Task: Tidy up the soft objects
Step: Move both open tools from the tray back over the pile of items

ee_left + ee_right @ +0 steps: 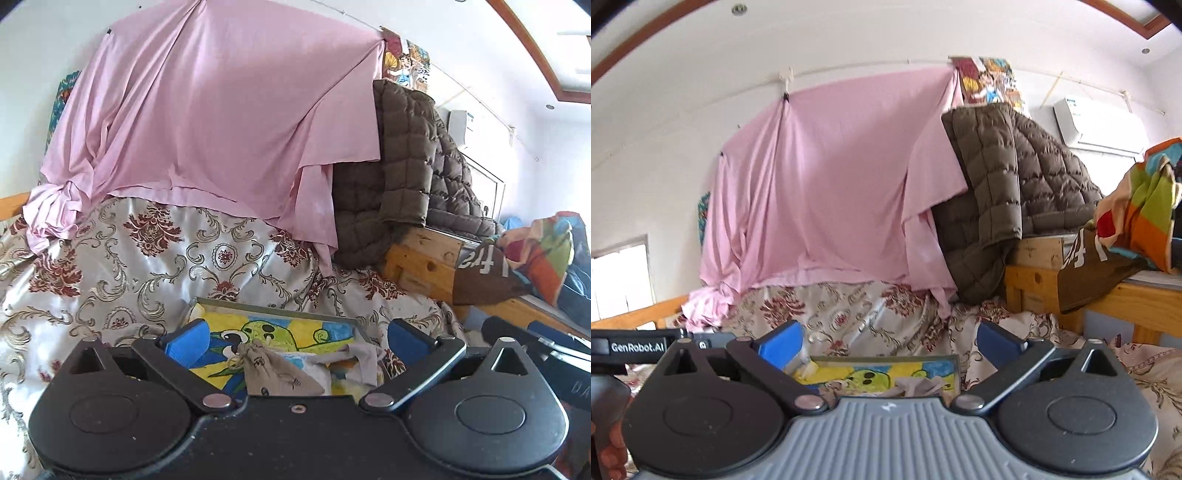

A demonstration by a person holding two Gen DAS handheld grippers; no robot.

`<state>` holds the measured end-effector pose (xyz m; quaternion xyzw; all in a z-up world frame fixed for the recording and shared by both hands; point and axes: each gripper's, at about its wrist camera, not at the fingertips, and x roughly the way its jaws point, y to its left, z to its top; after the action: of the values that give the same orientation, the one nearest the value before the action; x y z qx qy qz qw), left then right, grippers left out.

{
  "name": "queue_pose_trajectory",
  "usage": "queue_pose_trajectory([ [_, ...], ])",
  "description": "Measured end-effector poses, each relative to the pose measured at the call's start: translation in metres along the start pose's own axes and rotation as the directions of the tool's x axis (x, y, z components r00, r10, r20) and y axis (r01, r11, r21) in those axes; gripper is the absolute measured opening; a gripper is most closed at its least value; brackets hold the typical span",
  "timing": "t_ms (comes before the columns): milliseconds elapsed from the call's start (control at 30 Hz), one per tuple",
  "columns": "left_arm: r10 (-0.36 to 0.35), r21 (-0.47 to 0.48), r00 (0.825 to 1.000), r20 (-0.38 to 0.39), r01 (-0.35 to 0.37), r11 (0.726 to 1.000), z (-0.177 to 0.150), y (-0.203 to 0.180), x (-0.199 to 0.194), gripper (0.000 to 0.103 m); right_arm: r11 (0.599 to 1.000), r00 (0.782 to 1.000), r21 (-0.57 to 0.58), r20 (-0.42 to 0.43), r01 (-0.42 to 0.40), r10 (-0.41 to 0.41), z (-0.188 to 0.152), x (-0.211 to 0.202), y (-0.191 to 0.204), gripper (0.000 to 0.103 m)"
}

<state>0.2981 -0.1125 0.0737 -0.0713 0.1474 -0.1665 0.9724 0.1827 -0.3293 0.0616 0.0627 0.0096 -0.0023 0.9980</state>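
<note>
The left gripper (295,338) is released, its blue fingers (186,341) spread wide with nothing pressed between them. Just beyond them, in the left wrist view, a small beige drawstring pouch (275,373) lies on a shallow tray (258,304) with a yellow, green and blue cartoon picture on its bottom, beside a crumpled whitish cloth (354,356). The tray rests on a bed (140,258) covered in shiny cream fabric with red and gold flourishes.

The right gripper (888,341) is likewise released and holds nothing. From its view only the far strip of the tray (886,360) shows above the grey gripper body, with a scrap of the pale cloth (919,386); the pouch is hidden there. At that view's left edge the black side of the other gripper, with white lettering, comes in, and a person's fingertips (609,458) show at the lower corner.

Farther back, both views show a pink sheet (207,122) hung on the wall and falling onto the bed, a brown quilted jacket (406,166) draped over a wooden frame (421,266), and a bright striped cloth (543,254) at the right. Only the right view shows the whole air conditioner (1100,127) and a window (620,280) at the left.
</note>
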Motion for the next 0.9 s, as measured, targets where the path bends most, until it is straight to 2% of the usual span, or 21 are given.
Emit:
queue_pose_trajectory([
  [233, 0.004, 0.006, 1.0, 0.027, -0.004, 1.0, -0.018, 0.001, -0.046, 0.102, 1.0, 0.999, 0.007, 0.039, -0.013, 0.012, -0.012, -0.046, 0.014, 0.103],
  [433, 0.007, -0.008, 1.0, 0.02, -0.006, 1.0, -0.039, 0.006, -0.079, 0.102, 1.0, 0.999, 0.008, 0.027, -0.024, 0.023, -0.025, -0.076, 0.031, 0.103],
  [600, 0.006, 0.012, 0.999, -0.031, -0.006, 1.0, -0.055, 0.014, -0.096, 0.102, 1.0, 1.0, 0.015, -0.025, -0.01, 0.01, -0.034, -0.088, 0.043, 0.103],
  [900, 0.023, 0.011, 0.998, -0.05, -0.023, 1.0, -0.071, 0.035, -0.124, 0.102, 1.0, 0.988, 0.022, -0.151, 0.022, -0.019, -0.055, -0.1, 0.059, 0.103],
])
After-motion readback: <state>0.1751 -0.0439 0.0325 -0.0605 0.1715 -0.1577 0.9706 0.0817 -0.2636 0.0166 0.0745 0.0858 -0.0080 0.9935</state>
